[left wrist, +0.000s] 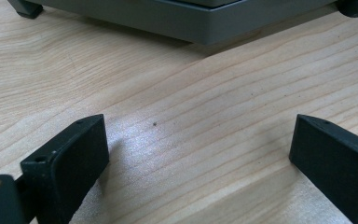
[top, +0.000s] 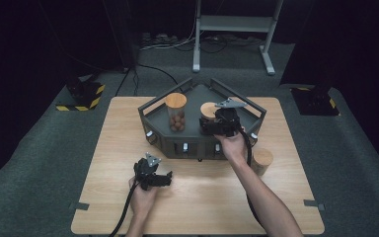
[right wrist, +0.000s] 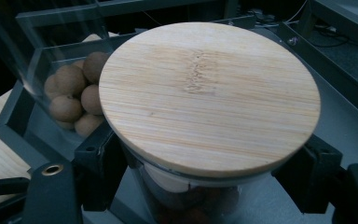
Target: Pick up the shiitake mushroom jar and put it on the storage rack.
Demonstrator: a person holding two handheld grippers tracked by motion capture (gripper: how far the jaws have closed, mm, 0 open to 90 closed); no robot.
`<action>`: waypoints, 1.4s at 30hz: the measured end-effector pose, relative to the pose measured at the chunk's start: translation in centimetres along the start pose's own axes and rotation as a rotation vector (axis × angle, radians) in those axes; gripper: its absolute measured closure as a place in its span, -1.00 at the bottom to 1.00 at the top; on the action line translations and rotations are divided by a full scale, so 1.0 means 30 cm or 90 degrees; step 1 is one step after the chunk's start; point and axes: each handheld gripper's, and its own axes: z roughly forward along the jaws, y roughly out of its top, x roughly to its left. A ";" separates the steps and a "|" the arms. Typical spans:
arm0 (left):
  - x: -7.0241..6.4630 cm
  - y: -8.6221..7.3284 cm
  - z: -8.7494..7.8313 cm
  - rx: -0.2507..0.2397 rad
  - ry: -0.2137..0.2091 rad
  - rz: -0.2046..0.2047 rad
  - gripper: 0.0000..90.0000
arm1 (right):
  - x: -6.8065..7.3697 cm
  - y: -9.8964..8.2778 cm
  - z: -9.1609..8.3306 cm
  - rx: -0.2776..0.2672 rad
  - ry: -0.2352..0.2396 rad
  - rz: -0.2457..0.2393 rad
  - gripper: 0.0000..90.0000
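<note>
A glass jar with a round bamboo lid stands in the dark grey railed tray. My right gripper is shut on the jar's glass body just under the lid, one jaw on each side. In the high view that gripper sits over the tray's right half, beside the lid. A second, taller lidded jar holding brown balls stands to its left in the tray. My left gripper rests low over the table in front of the tray, open, with bare wood between its jaws.
A third jar with a wooden lid stands on the table right of the tray, close to the right forearm. The tray's front wall lies just ahead of the left gripper. A metal stand is on the floor behind the table.
</note>
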 end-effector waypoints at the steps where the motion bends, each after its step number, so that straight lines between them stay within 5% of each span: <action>1: 0.000 0.000 0.000 0.000 0.000 0.000 -0.90 | -0.001 0.000 0.004 0.001 -0.002 -0.001 -0.44; 13: 0.000 0.000 0.000 0.000 0.000 0.000 -0.90 | -0.002 -0.010 0.027 0.009 -0.014 -0.005 -0.44; 17: 0.000 0.000 0.000 0.000 0.000 0.000 -0.90 | 0.014 -0.018 0.030 0.006 -0.026 -0.030 -0.44; 32: 0.000 0.000 0.000 -0.001 0.000 0.000 -0.90 | 0.003 -0.031 0.036 0.003 -0.009 -0.011 -0.46; 42: 0.000 0.000 0.000 -0.001 0.000 -0.001 -0.90 | -0.007 -0.038 0.024 -0.006 0.008 0.009 -0.75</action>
